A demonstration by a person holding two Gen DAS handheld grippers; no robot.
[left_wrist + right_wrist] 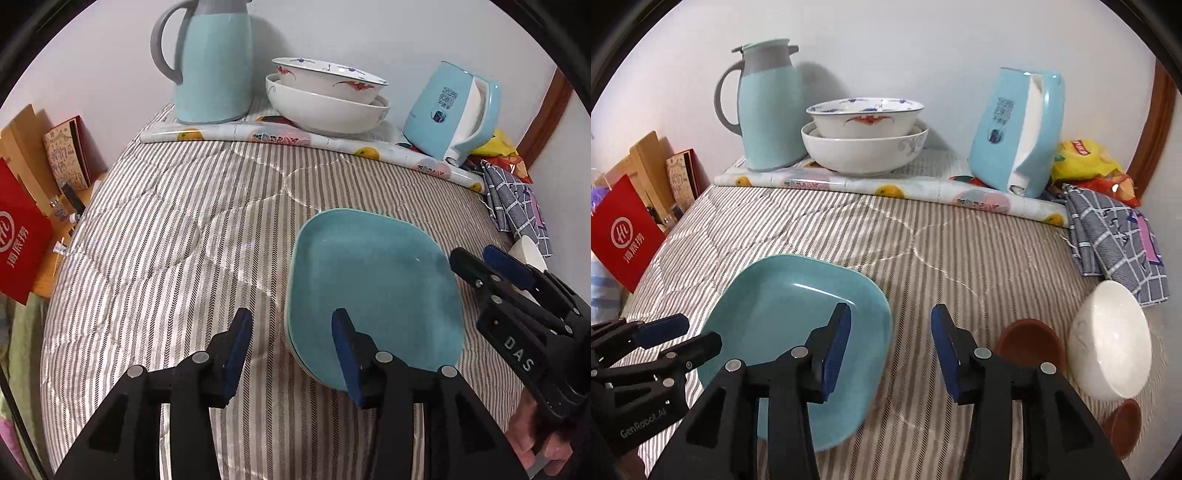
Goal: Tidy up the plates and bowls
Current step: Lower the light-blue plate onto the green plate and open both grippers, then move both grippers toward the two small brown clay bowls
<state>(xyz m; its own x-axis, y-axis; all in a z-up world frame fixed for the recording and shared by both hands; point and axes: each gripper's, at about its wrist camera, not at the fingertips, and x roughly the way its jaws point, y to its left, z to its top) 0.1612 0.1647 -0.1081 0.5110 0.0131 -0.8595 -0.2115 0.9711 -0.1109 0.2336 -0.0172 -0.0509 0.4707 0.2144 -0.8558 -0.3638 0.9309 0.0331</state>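
Note:
A teal square plate [373,288] [798,332] lies on the striped quilt, and its edge shows more plate beneath it. My left gripper [291,321] is open over the plate's left rim, pressing on nothing. My right gripper [891,314] is open at the plate's right rim, one finger over it, also empty. Each gripper shows in the other's view: right gripper [480,266], left gripper [676,332]. Two white patterned bowls [325,96] [864,140] sit nested at the back. A white bowl [1108,343] lies tipped at the right by two small brown dishes [1030,339].
A teal thermos jug [768,110] and a teal kettle [1015,136] stand on a fruit-print cloth [886,188] by the wall. A checked cloth [1115,236] and snack bags [1086,158] lie at the right. A red bag [624,232] stands off the quilt's left edge.

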